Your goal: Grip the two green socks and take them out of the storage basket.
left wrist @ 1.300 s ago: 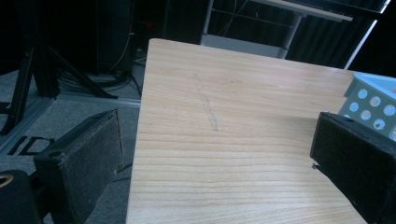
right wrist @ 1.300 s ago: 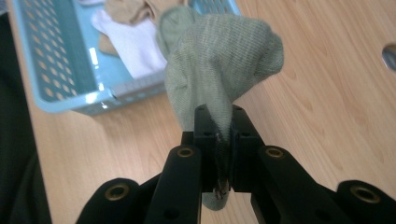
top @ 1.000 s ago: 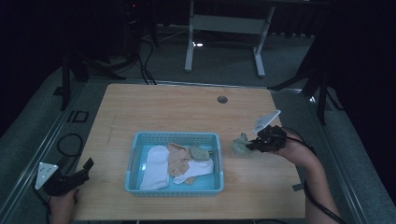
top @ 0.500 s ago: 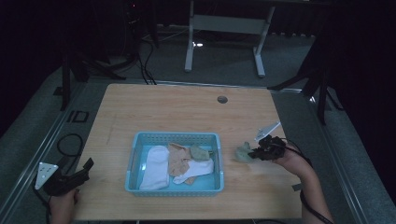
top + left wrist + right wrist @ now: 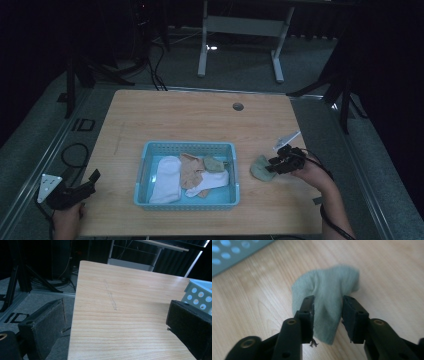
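Grey-green sock (image 5: 329,300) lies on the table (image 5: 190,115), just right of the blue basket (image 5: 145,165). Soft, light, floppy; best pinched at a bunched fold. Right gripper (image 5: 327,315) is around it, jaws w/ cloth between, approx. half parted. Left gripper (image 5: 115,330) spread wide, empty, at the table's near-left corner.

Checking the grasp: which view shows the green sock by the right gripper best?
The right gripper view: the green sock lies close up between the jaws of the right gripper, bunched on the table. The high view shows it small and dim, right of the basket. The left gripper view looks over bare wood and a basket corner.
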The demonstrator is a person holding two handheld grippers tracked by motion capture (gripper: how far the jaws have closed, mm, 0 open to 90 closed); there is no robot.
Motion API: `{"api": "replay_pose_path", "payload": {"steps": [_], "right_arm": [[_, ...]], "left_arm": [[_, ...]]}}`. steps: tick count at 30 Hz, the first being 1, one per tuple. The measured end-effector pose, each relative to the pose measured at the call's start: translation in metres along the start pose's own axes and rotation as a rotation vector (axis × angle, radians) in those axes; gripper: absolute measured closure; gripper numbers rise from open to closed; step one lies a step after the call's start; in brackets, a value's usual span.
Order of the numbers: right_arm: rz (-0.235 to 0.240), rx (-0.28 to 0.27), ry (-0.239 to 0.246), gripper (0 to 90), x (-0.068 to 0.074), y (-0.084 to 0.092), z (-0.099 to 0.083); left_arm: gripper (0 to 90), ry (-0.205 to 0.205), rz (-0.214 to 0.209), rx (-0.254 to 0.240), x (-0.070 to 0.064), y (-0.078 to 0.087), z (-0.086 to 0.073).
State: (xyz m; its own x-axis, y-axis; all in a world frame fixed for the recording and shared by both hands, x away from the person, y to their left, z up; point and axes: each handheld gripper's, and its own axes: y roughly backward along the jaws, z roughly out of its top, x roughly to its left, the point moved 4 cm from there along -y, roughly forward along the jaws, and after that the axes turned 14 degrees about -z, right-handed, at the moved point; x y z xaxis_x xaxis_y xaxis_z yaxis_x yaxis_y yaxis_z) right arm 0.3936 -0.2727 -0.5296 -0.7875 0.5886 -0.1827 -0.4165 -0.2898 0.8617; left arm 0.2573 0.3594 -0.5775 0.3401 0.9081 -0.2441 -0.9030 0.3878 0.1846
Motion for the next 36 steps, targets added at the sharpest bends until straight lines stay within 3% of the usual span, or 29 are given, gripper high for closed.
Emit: {"api": "replay_pose_path", "payload": {"steps": [3,10,19,36], "right_arm": [[-0.003,-0.015,0.001,54.8,-0.002,0.01,0.005],[0.004,-0.024,0.052,48.9,0.005,0.027,0.023],[0.033,-0.049,0.103,48.0,0.015,0.043,0.05],[0.096,-0.042,0.219,47.2,0.046,0.047,0.103]], "left_arm": [[2.4,0.0,0.0,0.0,0.0,0.0,0.0],[2.4,0.0,0.0,0.0,0.0,0.0,0.0],[2.4,0.0,-0.001,-0.001,0.0,0.0,0.0],[2.4,0.001,-0.004,-0.001,0.0,0.0,0.0]]}}
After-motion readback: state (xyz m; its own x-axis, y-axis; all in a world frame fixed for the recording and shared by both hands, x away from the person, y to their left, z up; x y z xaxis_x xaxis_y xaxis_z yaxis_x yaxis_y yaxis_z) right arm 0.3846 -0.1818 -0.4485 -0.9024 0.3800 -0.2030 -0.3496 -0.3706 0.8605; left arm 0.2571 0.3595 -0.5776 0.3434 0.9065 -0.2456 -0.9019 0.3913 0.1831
